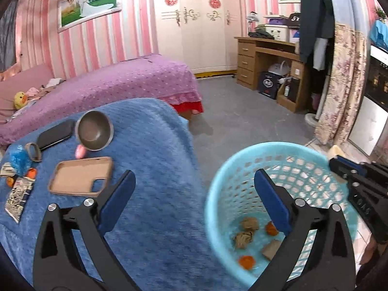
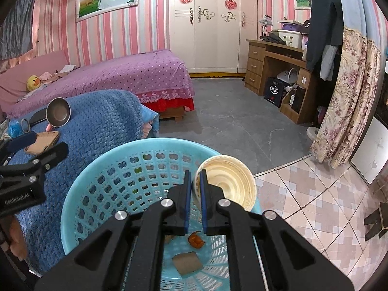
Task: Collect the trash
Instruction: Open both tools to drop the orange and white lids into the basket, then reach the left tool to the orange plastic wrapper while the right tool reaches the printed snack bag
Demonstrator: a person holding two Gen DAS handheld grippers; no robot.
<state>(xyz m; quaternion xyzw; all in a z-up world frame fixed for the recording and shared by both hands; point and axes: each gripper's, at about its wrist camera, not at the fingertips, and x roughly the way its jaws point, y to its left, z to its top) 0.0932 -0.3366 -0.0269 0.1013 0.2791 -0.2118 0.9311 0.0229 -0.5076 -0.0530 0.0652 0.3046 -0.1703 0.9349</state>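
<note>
My left gripper (image 1: 195, 183) stands open and empty, its blue pads spanning the blue blanket's edge and the light blue basket (image 1: 218, 194). In the basket lie crumpled brown paper balls (image 1: 248, 224), orange peel (image 1: 246, 260) and a cardboard scrap (image 1: 270, 248). My right gripper (image 2: 196, 177) is shut on the rim of a used paper cup (image 2: 228, 181), which hangs tilted over the basket (image 2: 80, 186). On the blanket at the far left are a snack packet (image 1: 18, 198), a blue wrapper (image 1: 18, 158) and orange peel (image 1: 31, 172).
A phone case (image 1: 81, 175), a metal bowl (image 1: 94, 131), a black case (image 1: 55, 133) and a tape ring (image 1: 32, 151) also lie on the blanket-covered table (image 1: 157, 157). Behind are a purple bed (image 1: 109, 82), a wooden desk (image 1: 262, 55) and a floral curtain (image 1: 344, 84).
</note>
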